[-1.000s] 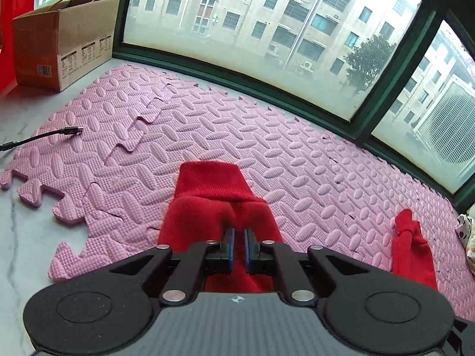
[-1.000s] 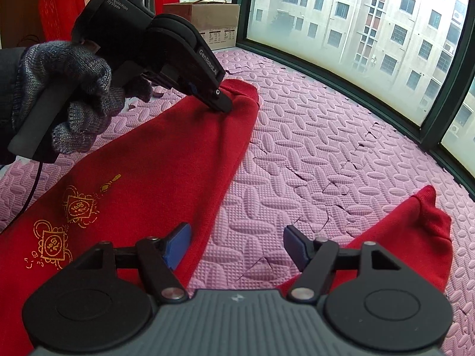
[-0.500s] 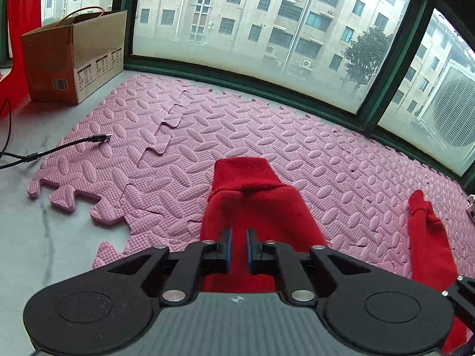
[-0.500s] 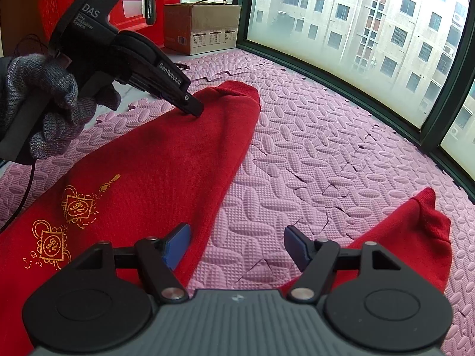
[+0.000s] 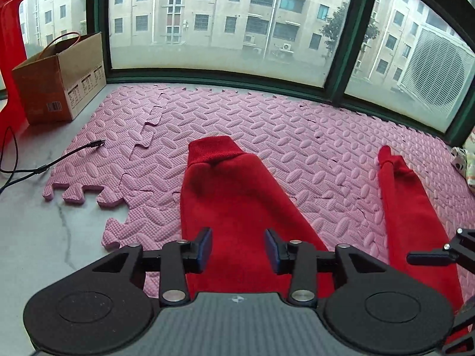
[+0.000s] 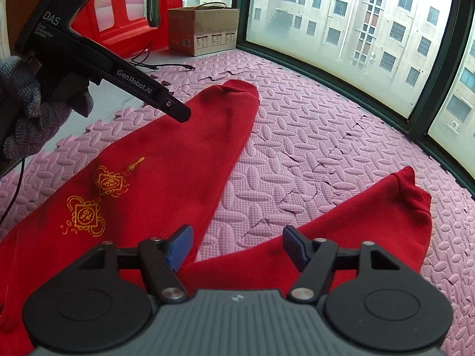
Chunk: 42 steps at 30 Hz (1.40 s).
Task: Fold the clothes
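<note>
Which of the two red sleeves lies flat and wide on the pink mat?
The left sleeve, under the left claw, lies flat and broad, cuff toward the window. The right sleeve looks narrower and bunched in the left wrist view.

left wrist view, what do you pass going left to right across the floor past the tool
cardboard box → black cable → red sleeve with the ribbed cuff → second red sleeve → white patterned cloth at the right edge, all but the box lying on or beside the pink foam mat.
</note>
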Each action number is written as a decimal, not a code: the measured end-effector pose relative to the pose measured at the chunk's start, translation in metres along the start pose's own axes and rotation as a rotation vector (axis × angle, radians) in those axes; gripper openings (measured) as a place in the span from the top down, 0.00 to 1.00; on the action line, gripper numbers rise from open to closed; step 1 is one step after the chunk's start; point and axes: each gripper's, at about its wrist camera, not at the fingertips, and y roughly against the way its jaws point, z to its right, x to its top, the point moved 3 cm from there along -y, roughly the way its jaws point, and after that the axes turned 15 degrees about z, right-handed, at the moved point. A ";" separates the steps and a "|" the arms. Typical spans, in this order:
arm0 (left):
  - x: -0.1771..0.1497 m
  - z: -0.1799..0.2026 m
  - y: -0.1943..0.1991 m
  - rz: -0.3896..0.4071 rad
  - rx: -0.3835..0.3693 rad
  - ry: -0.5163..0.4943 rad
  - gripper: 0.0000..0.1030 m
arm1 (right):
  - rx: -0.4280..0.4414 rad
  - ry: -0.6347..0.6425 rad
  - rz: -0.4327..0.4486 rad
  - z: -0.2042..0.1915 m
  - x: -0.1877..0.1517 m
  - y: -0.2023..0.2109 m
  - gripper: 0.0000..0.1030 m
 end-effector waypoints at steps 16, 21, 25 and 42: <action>-0.094 0.037 0.091 -0.065 -0.059 -0.118 0.80 | -0.027 0.065 0.060 -0.049 0.002 0.026 0.43; -0.090 0.010 0.105 -0.057 -0.042 -0.039 0.80 | 0.057 0.070 0.044 -0.070 0.002 0.004 0.51; -0.082 -0.003 0.111 -0.031 -0.018 -0.004 0.79 | 0.115 0.068 0.024 -0.088 -0.007 -0.001 0.51; -0.070 0.024 0.107 0.001 -0.101 0.040 0.76 | 0.256 0.047 0.031 -0.140 -0.018 0.055 0.56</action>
